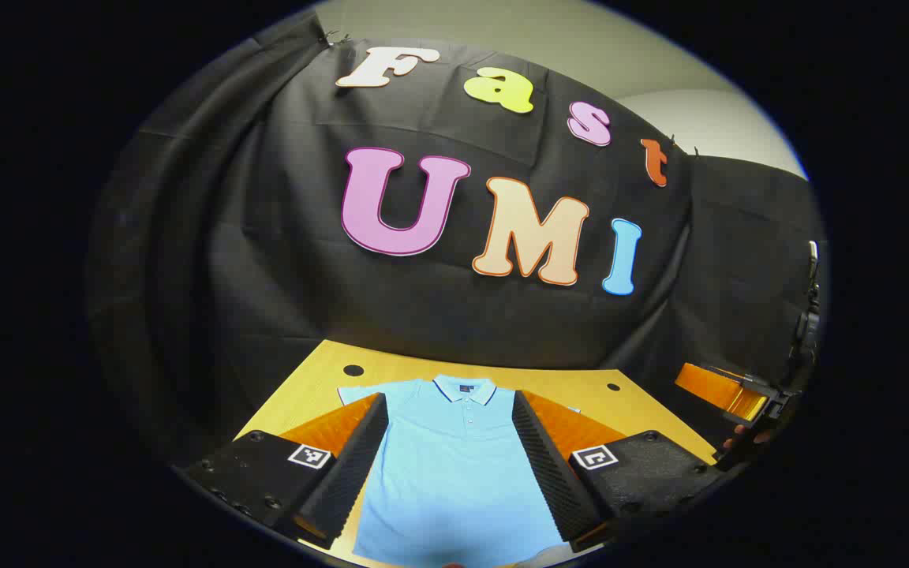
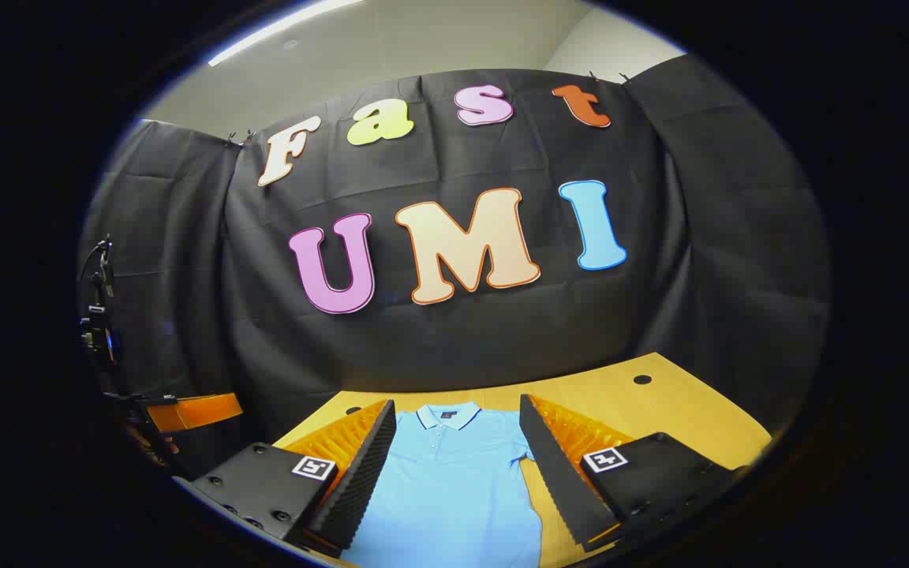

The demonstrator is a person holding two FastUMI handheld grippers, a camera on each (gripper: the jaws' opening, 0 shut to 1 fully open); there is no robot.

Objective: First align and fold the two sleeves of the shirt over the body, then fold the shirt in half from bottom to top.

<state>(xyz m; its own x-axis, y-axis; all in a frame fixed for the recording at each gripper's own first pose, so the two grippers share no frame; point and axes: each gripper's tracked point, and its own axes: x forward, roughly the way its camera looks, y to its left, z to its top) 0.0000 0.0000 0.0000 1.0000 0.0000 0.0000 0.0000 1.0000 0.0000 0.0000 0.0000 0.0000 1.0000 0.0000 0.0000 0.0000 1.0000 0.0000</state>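
A light blue polo shirt (image 1: 454,473) lies flat on the wooden table (image 1: 320,371), front up, collar (image 1: 464,388) toward the far edge. In the left gripper view my left gripper (image 1: 450,396) hovers open over the shirt, its fingers framing the body, and a bit of one sleeve (image 1: 348,392) peeks out beyond the left finger. In the right gripper view the shirt (image 2: 447,489) sits between the open fingers of my right gripper (image 2: 457,402), and a short sleeve (image 2: 525,455) spreads out to the right. Neither gripper holds anything.
The table has small round holes (image 1: 353,370) (image 2: 642,379) near its far edge, just before the black cloth wall. A black stand with cables (image 2: 98,315) rises at the booth's side. The orange side of the other gripper (image 1: 719,390) (image 2: 194,412) shows off the table's edge.
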